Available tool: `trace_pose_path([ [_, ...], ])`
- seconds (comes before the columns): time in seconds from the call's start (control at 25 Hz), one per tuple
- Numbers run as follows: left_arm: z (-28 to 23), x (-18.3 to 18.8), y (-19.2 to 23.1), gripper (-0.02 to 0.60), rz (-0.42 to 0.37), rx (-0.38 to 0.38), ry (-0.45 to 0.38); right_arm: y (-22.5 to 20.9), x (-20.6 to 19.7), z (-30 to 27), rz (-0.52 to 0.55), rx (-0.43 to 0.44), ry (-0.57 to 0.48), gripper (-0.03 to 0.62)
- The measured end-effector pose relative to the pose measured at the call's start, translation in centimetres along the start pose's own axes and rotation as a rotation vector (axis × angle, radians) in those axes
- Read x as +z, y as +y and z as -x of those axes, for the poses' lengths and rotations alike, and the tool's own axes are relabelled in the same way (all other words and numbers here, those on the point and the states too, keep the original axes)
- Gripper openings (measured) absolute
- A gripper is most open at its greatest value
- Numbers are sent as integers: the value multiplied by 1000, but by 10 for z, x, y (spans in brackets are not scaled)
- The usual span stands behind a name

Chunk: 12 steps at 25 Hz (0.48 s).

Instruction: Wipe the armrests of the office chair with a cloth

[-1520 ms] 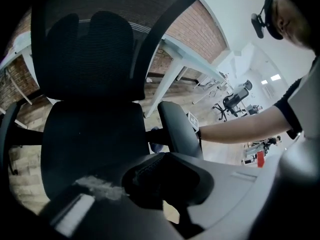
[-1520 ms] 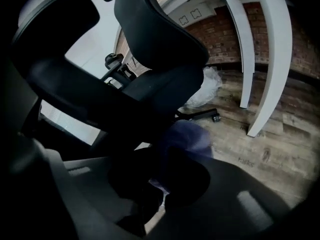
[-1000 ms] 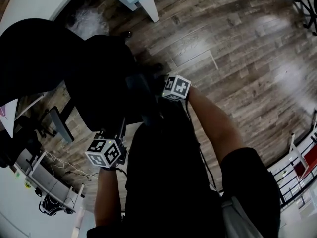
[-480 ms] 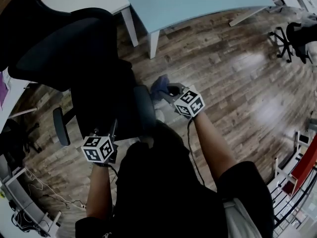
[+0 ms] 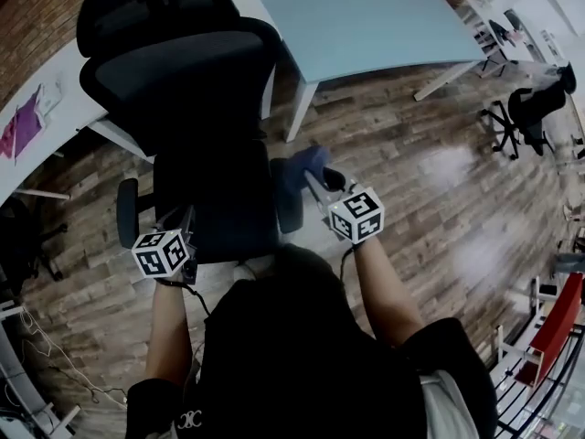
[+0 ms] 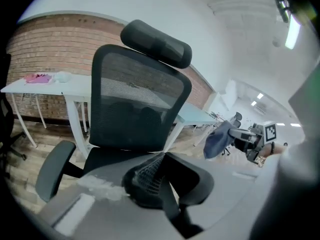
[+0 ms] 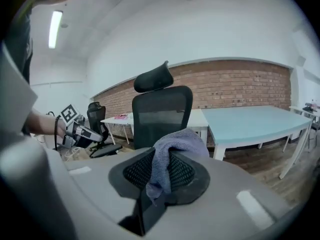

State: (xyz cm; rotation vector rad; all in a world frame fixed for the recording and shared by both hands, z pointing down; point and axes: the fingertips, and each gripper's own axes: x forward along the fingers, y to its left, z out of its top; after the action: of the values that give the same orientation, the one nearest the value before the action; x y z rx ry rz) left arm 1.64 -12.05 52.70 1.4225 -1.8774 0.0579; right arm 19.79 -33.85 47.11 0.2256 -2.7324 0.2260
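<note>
Cloth point(image 7: 176, 143), fuzzy grey-blue, hangs crumpled in right claw point(image 7: 161, 178).

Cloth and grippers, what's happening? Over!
Right gripper shut on cloth, held by near armrest. Left gripper shut, empty, by other armrest. Nothing seen in the way.

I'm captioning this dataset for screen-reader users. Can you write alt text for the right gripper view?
The right gripper has its jaws shut on a blue-grey cloth draped over them. Behind stands a black office chair before a brick wall, a light blue table at right, the left gripper at far left.
</note>
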Motion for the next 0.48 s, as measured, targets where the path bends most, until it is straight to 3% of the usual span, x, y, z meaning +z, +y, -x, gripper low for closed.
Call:
trace_pose_path([
  [0.32, 62, -23, 39, 6, -64, 28, -53, 85, -1, 33, 39, -65, -35, 69],
  [0.48, 76, -50, 47, 6, -24, 18, -44, 111, -25, 46, -15, -84, -9, 69],
])
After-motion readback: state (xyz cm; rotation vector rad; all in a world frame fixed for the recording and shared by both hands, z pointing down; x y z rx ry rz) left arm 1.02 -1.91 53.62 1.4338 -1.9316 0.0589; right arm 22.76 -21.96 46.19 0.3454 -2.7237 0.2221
